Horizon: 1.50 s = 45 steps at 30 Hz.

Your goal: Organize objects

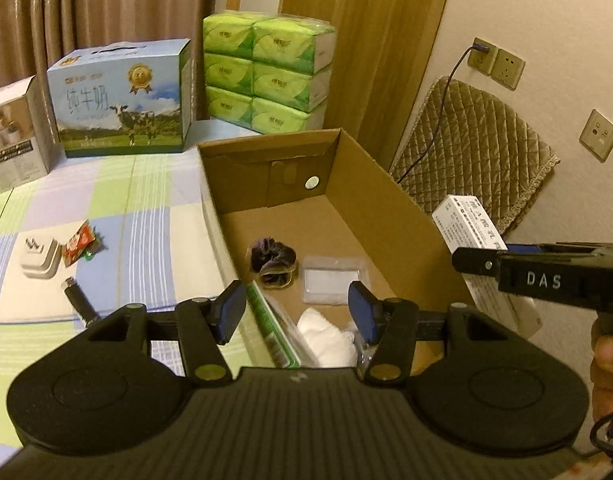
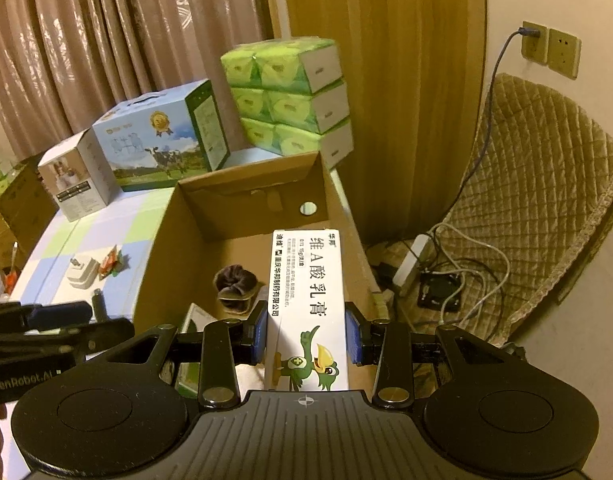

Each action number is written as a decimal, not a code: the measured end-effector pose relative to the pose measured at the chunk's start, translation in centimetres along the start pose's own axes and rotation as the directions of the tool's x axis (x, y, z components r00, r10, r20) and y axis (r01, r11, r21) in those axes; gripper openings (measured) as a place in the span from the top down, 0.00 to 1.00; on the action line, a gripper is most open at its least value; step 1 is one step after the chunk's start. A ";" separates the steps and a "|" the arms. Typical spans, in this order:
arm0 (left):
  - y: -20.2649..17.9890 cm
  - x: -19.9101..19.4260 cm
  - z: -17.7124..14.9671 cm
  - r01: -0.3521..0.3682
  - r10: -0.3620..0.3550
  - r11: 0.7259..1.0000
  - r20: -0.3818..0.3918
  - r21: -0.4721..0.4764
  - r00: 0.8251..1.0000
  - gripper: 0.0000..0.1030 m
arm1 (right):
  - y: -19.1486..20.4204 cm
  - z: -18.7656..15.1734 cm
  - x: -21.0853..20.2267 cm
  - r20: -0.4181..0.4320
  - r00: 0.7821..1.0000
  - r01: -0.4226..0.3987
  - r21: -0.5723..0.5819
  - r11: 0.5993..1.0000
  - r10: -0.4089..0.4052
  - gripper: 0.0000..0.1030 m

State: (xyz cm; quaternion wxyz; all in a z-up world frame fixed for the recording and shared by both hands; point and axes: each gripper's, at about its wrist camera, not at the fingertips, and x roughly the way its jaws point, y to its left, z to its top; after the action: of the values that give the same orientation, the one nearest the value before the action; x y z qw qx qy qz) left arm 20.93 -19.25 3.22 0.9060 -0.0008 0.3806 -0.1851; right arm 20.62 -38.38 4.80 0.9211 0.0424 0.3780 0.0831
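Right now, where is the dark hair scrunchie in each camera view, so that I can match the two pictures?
Left wrist view: the scrunchie lies on the cardboard box floor, at picture centre, just above the left gripper.
Right wrist view: the scrunchie lies left of centre, beside the white medicine box held in the right gripper.
Shared landmark: the round hole in the box's far wall.

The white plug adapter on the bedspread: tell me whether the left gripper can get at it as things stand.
Probably yes. The left gripper is open and empty, and the white plug adapter lies uncovered outside the cardboard box; only the red snack packet crowds one side.
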 end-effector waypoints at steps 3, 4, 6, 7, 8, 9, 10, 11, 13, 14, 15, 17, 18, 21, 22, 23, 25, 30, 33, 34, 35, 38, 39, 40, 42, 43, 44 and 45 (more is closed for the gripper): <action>0.5 -0.6 -0.4 -0.008 0.008 1.000 0.003 -0.006 1.000 0.49 | 0.6 0.2 0.1 0.005 1.000 -0.013 -0.004 1.000 0.013 0.66; 0.8 -0.8 -0.6 -0.012 0.012 1.000 0.004 -0.010 1.000 0.48 | 0.8 0.3 0.2 0.006 1.000 -0.017 -0.006 1.000 0.017 0.66; 1.2 -1.2 -0.8 -0.018 0.018 1.000 0.007 -0.017 1.000 0.48 | 1.3 0.7 0.5 0.009 1.000 -0.029 -0.011 1.000 0.029 0.66; 1.4 -1.3 -0.9 -0.022 0.022 1.000 0.007 -0.019 1.000 0.48 | 1.5 0.9 0.8 0.009 0.999 -0.035 -0.012 0.999 0.035 0.66; 1.6 -1.4 -1.0 -0.026 0.026 0.999 0.007 -0.021 1.000 0.47 | 1.7 1.1 1.2 0.012 0.999 -0.043 -0.009 0.999 0.043 0.65; 1.9 -1.5 -1.1 -0.029 0.029 0.999 0.008 -0.024 1.000 0.46 | 1.7 1.3 1.6 0.019 0.998 -0.061 -0.003 0.998 0.061 0.65; 2.1 -1.6 -1.2 -0.032 0.032 0.999 0.009 -0.029 0.999 0.44 | 1.6 1.5 2.0 0.018 0.997 -0.080 0.010 0.997 0.080 0.63; 2.4 -1.8 -1.3 -0.033 0.034 0.999 0.011 -0.035 0.999 0.44 | 1.4 1.6 2.3 0.013 0.996 -0.088 0.029 0.996 0.087 0.54; 3.0 -1.9 -1.5 -0.038 0.038 0.998 0.009 -0.047 0.999 0.43 | 1.2 1.4 2.0 0.024 0.995 -0.099 0.038 0.994 0.099 0.45; 3.3 -2.0 -1.7 -0.041 0.041 0.998 0.008 -0.053 0.999 0.43 | 1.2 1.2 1.8 0.026 0.995 -0.100 0.034 0.994 0.099 0.44; 3.5 -2.1 -1.9 -0.042 0.043 0.998 0.008 -0.056 0.999 0.42 | 1.2 1.0 1.6 0.024 0.995 -0.096 0.033 0.995 0.096 0.44; 3.9 -2.4 -2.3 -0.055 0.055 0.997 0.009 -0.060 0.998 0.40 | 1.2 0.3 1.3 0.011 0.996 -0.091 0.040 0.995 0.091 0.43; 4.0 -2.6 -2.6 -0.069 0.070 0.996 0.012 -0.049 0.997 0.39 | 1.1 0.0 1.0 0.009 0.996 -0.090 0.050 0.995 0.090 0.42; 4.4 -3.2 -3.5 -0.086 0.086 0.996 0.013 -0.036 0.996 0.36 | 1.4 -0.9 0.2 0.004 0.995 -0.095 0.063 0.993 0.095 0.41; 4.7 -3.4 -3.7 -0.078 0.078 0.996 0.010 -0.049 0.997 0.36 | 1.6 -1.2 -0.2 0.006 0.995 -0.099 0.064 0.993 0.099 0.40; 4.9 -3.6 -4.0 -0.073 0.073 0.996 0.009 -0.059 0.997 0.36 | 1.9 -1.4 -0.6 0.010 0.995 -0.105 0.066 0.992 0.104 0.39; 5.3 -4.2 -4.6 -0.080 0.081 0.995 0.006 -0.066 0.997 0.36 | 2.8 -2.0 -1.5 0.019 0.993 -0.116 0.061 0.991 0.115 0.36; 6.8 -6.3 -5.9 -0.096 0.097 0.992 0.008 -0.081 0.995 0.32 | 5.5 -3.3 -3.3 0.033 0.989 -0.143 0.030 0.989 0.142 0.23; 8.3 -7.8 -6.6 -0.123 0.124 0.988 0.009 -0.091 0.992 0.28 | 7.3 -4.1 -4.0 0.037 0.986 -0.161 0.022 0.987 0.160 0.12; 9.0 -8.4 -6.8 -0.135 0.137 0.986 0.010 -0.099 0.991 0.26 | 7.9 -4.4 -4.2 0.038 0.985 -0.167 0.016 0.986 0.166 0.07; 9.5 -8.9 -7.0 -0.144 0.146 0.984 0.009 -0.104 0.989 0.24 | 8.5 -4.6 -4.3 0.037 0.984 -0.173 0.007 0.985 0.172 0.04; 11.2 -10.6 -7.6 -0.176 0.180 0.977 0.022 -0.124 0.983 0.15 | 10.3 -5.2 -4.5 0.031 0.983 -0.181 -0.024 0.983 0.182 0.02; 11.7 -11.1 -7.8 -0.186 0.191 0.974 0.027 -0.131 0.981 0.13 | 10.8 -5.3 -4.6 0.029 0.982 -0.184 -0.029 0.982 0.185 0.02; 12.1 -11.6 -8.0 -0.195 0.201 0.971 0.031 -0.137 0.979 0.09 | 11.2 -5.5 -4.6 0.028 0.982 -0.188 -0.033 0.982 0.189 0.02; 13.1 -12.6 -8.3 -0.218 0.226 0.965 0.038 -0.148 0.973 0.06 | 12.3 -5.7 -4.6 0.028 0.980 -0.196 -0.047 0.979 0.198 0.02; 13.6 -13.0 -8.5 -0.229 0.238 0.961 0.041 -0.155 0.970 0.03 | 12.7 -5.8 -4.6 0.029 0.979 -0.200 -0.055 0.978 0.202 0.02; 14.2 -13.4 -8.7 -0.242 0.252 0.957 0.047 -0.163 0.966 0.01 | 13.2 -5.8 -4.6 0.030 0.978 -0.204 -0.065 0.977 0.206 0.02; 14.6 -13.7 -8.9 -0.251 0.263 0.953 0.051 -0.167 0.964 0.01 | 13.6 -5.9 -4.6 0.032 0.977 -0.208 -0.072 0.975 0.211 0.02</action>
State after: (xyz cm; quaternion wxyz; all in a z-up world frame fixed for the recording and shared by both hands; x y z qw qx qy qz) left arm 10.89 0.19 4.32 0.9326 -0.0303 0.3579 -0.0346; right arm 11.63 -25.73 5.72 0.9153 0.0522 0.3503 0.1918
